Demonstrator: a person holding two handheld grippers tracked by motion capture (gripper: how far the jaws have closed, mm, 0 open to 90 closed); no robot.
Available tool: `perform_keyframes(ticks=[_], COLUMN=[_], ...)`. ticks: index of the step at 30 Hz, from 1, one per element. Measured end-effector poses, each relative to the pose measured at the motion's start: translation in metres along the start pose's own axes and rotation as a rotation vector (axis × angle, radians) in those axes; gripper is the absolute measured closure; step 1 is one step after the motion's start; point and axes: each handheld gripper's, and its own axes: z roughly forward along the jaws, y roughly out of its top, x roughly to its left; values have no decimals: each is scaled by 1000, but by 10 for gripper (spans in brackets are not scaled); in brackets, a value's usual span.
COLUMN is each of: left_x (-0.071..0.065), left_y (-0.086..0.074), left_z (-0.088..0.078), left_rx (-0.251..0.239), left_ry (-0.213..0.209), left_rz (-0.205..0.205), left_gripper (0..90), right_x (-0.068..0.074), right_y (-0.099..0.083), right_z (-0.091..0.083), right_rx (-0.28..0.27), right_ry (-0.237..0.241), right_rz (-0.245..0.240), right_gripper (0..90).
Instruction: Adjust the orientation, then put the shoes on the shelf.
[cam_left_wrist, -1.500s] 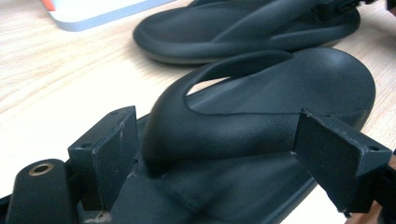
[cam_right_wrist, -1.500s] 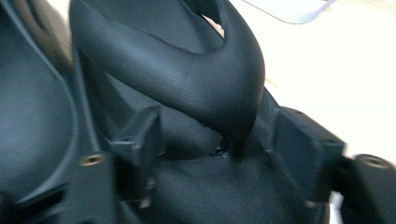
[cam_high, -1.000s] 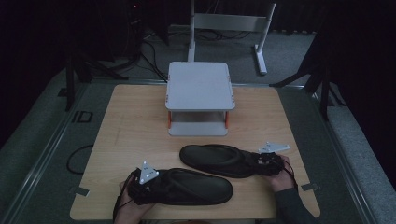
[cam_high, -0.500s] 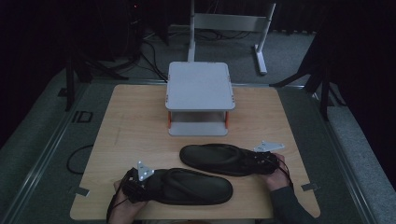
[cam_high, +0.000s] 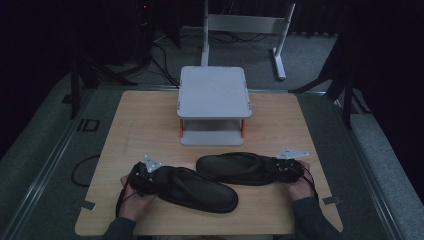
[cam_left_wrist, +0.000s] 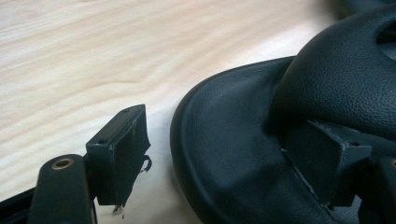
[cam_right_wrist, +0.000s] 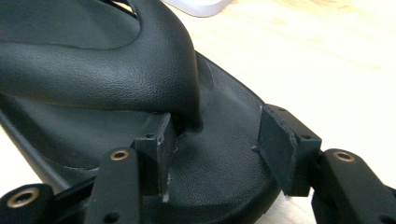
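Little has shifted over the last second: both hands have stayed low at the near edge of the wooden table, and the left gripper has eased a touch nearer the person, by a margin almost too small to call.

Two black sandals lie flat on the table, soles down. The near sandal sits in front of the person and angles toward the right; the far sandal lies just beyond it, and the two seem to touch or slightly overlap in the middle. Both look like soft, pebbled faux leather with a thick rounded rim and a broad padded strap arching over the footbed.

In the left gripper view, the left gripper's jaws stand wide apart astride the rounded end of the near sandal, one jaw out over bare wood, the other pressed by the strap; nothing is pinched. In the right gripper view, the right gripper straddles the end of the far sandal, its jaws likewise spread and not squeezing. Each tool seems lined up to clamp an end, probably for lifting.

Beyond the sandals stands a small grey two-tier stand with orange posts.
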Motion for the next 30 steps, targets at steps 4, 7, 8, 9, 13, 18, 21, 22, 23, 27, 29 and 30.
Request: perform_keyframes(ticks=[4,7,8,9,13,18,21,22,23,27,29,30], left_x=[16,36,40,44,48,48,48,48,44,28,19,16], left_y=[2,8,10,13,17,12,8,8,8,17,22,24], left_z=[4,12,14,17,19,0,-18,-18,-30,-39,-36,-34], left_rx=[2,8,7,9,26,1,-47,-47,-91,-120,-121,-116], left_ry=[39,90,100,106,100,69,38,38,1,-27,-42,-44], left_rz=[-25,-81,-84,-103,-161,-201,-249,-249,-279,-268,-260,-250], left_gripper=[223,225,230,231,273,278,277,277,277,180,170,144], right_x=[-4,-10,-12,-14,-22,-14,-10,-10,-9,5,8,13], right_y=[0,1,1,2,4,8,8,8,9,22,26,32], right_z=[0,0,0,0,0,-10,-19,-19,-23,-34,-33,-28], right_rx=[1,14,17,21,39,72,64,64,42,-74,-86,-98], right_ry=[-18,-81,-102,-120,-173,-226,-245,-245,-238,-157,-142,-130], right_rz=[2,10,13,17,60,76,99,99,119,185,190,200], right_gripper=[470,460,458,455,448,409,394,394,384,319,315,296])
